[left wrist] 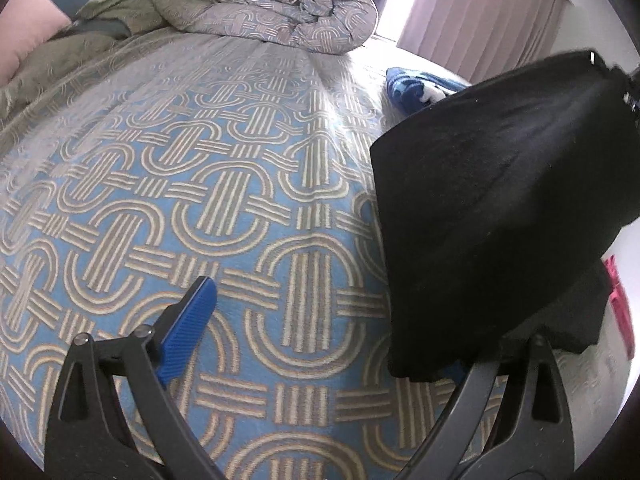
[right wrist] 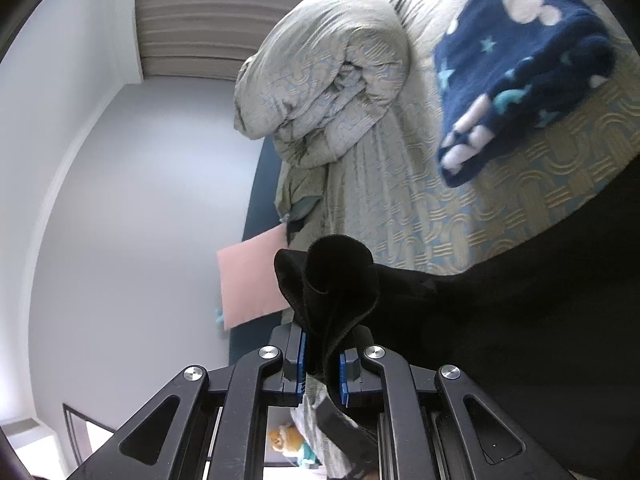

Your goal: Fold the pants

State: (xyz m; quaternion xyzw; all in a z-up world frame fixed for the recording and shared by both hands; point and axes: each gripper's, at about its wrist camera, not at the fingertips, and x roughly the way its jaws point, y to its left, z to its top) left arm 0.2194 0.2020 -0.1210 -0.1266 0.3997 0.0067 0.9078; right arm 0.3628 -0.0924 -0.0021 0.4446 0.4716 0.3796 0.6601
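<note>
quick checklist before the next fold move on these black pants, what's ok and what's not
1. Right hand-held gripper shut on the black pants: ok, a bunched edge sticks out past the blue pads.
2. Left hand-held gripper free to take a new hold: ok, jaws wide apart, nothing pressed between them.
3. Pants clear of the left hand-held gripper: not ok, the cloth hangs over its right finger and hides that pad.
4. Bare stretch of patterned bedspread to lay the pants on: ok.
5. Blue star blanket out of the way: cannot tell, it lies on the bed close behind the hanging pants.
6. Pants flat and legs aligned: cannot tell, only a dark drape shows.
</note>
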